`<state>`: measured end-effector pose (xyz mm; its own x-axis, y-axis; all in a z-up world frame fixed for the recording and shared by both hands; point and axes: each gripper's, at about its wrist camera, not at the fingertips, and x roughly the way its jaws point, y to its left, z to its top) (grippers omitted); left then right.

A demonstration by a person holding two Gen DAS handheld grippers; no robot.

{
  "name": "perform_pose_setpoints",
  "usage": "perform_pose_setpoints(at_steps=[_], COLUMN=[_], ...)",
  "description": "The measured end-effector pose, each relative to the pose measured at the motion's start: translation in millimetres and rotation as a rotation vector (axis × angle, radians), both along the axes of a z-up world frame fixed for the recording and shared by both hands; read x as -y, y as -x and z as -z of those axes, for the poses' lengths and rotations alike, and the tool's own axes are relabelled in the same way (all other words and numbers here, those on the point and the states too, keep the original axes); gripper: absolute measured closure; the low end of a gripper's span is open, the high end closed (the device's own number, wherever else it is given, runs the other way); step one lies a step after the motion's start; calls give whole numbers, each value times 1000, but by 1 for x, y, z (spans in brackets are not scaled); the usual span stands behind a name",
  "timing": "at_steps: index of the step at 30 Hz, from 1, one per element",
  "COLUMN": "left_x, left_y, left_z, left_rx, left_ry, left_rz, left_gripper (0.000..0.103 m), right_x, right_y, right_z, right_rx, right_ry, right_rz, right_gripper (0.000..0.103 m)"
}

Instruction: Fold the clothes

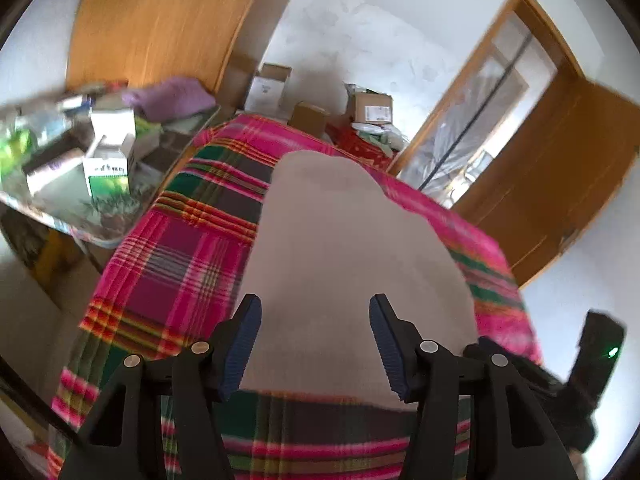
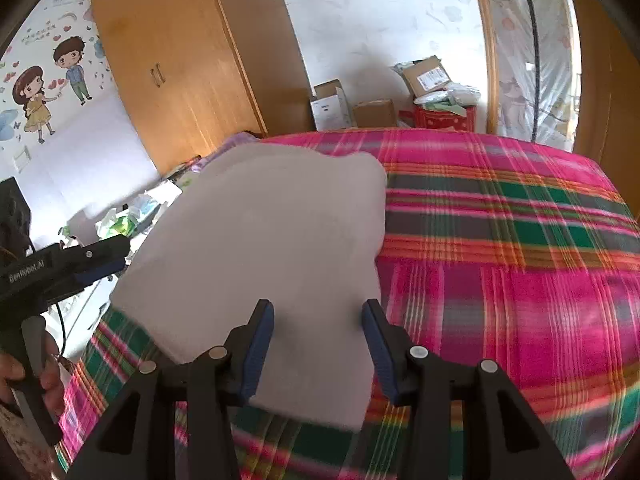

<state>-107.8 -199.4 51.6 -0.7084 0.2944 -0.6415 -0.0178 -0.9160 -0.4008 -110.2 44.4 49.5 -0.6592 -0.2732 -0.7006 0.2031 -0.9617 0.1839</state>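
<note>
Your pale grey garment (image 1: 352,248) lies spread on the pink, green and orange plaid bedspread (image 1: 172,248), its near edge just ahead of both sets of tongs. The bed fills most of each view. Past its far end, cardboard boxes (image 1: 370,108) stand against the white wall beside a wooden door (image 1: 560,184). A wooden wardrobe (image 2: 176,64) rises on one side, with cartoon wall stickers (image 2: 44,88) next to it and a cluttered side table (image 1: 80,152) of cartons and packets by the bed.

Your left gripper (image 1: 316,344) has its blue-padded jaws wide apart, framing the garment and holding nothing. Your right gripper (image 2: 318,350) is spread just as wide over the cloth, also holding nothing. Whether either set of pads touches the fabric, you cannot tell.

The frames are motion-blurred, so folds, seams and the garment's type are hard to make out. The fingers hide its near edge, and the right view cuts off your left hand (image 2: 28,376).
</note>
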Motion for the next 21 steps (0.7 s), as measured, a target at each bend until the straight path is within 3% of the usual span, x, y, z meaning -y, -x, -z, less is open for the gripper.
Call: perform_pose_setpoints(at_steps=[5,11,15,21], left_x=[-31,-43,-54,-56], left_y=[-20,-42,-51,-55], left_z=[5,15,22,32], left_rx=[-51,-57,-43,-12], left_ry=[138,182,254,279], left_rz=[16,-26,-25,-45], left_gripper=[45,45,45,45], right_x=[14,24,30,36], right_y=[-28,-48,-58,-61], right_z=[3,13,20,32], right_rx=[-17,12,35,57], right_ry=[-56,-78,-103,-173], right_rz=[8,35,48,77], right_gripper=[55,55,55,55])
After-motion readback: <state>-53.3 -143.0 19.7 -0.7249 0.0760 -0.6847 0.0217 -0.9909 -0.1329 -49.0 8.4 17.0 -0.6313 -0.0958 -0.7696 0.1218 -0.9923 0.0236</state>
